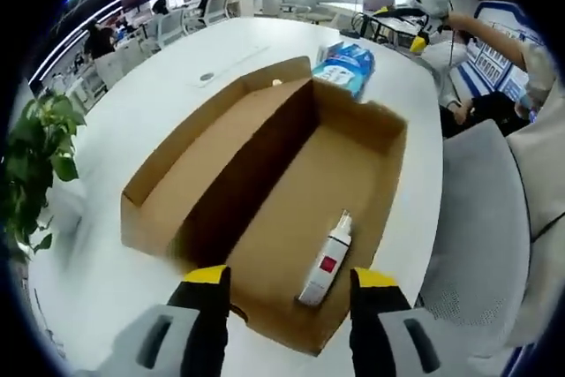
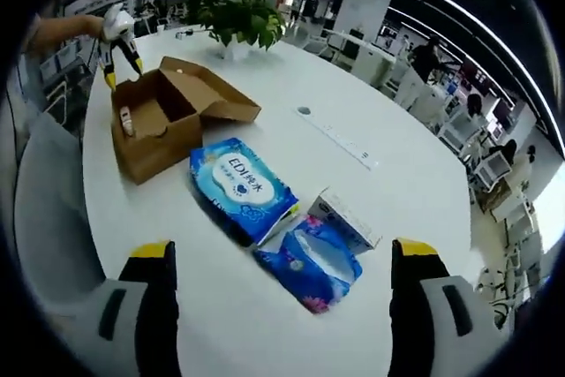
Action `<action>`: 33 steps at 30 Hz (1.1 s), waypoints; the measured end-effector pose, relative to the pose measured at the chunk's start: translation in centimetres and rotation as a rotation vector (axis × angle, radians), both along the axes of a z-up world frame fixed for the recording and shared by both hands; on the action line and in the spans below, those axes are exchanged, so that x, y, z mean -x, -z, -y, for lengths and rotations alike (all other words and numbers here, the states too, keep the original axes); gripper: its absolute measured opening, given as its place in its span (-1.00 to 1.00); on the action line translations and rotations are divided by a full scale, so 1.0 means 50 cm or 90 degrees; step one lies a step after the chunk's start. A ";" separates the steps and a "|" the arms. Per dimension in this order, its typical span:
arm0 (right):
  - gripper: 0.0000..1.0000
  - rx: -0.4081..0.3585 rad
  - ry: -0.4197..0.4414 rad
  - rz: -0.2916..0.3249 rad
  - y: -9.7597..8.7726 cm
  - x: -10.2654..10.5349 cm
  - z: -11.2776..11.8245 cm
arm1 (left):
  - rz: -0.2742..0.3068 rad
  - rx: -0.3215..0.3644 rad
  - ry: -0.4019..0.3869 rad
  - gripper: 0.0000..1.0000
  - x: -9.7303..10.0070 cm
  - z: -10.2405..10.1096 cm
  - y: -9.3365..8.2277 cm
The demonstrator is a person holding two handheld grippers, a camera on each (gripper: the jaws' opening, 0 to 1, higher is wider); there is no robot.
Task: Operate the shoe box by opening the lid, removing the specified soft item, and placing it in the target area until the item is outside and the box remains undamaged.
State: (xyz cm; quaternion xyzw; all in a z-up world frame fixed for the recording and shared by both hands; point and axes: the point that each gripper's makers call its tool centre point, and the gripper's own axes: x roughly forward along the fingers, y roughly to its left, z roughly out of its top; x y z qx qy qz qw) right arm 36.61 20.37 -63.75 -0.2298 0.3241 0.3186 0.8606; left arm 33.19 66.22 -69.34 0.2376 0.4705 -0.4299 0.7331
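The brown cardboard shoe box (image 1: 344, 209) lies open on the white table (image 1: 177, 94), its lid (image 1: 212, 147) folded out to the left. A white spray bottle with a red label (image 1: 325, 262) lies inside near the front wall. My left gripper (image 1: 282, 282) hovers open just over the box's near edge. In the right gripper view the same box (image 2: 154, 130) sits at the far left, with the left gripper (image 2: 117, 37) above it. A blue-and-white soft pack (image 2: 241, 187) and a darker blue pack (image 2: 311, 258) lie on the table ahead of my open right gripper (image 2: 282, 258).
A small white carton (image 2: 346, 218) rests beside the blue packs. A potted plant (image 2: 238, 19) stands at the table's far side, also seen as leaves (image 1: 35, 156). A grey chair (image 1: 494, 218) stands by the table edge. People sit at desks in the background.
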 end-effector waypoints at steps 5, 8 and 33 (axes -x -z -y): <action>0.92 -0.023 0.028 0.000 -0.001 0.058 -0.008 | -0.029 -0.030 0.056 -0.03 -0.003 0.013 0.027; 0.92 -0.040 0.043 0.006 -0.009 0.083 -0.018 | -0.048 -0.055 0.117 -0.04 -0.001 0.024 0.049; 0.92 -0.124 0.136 0.012 -0.012 0.267 -0.111 | -0.146 -0.164 0.343 -0.08 0.034 0.047 0.169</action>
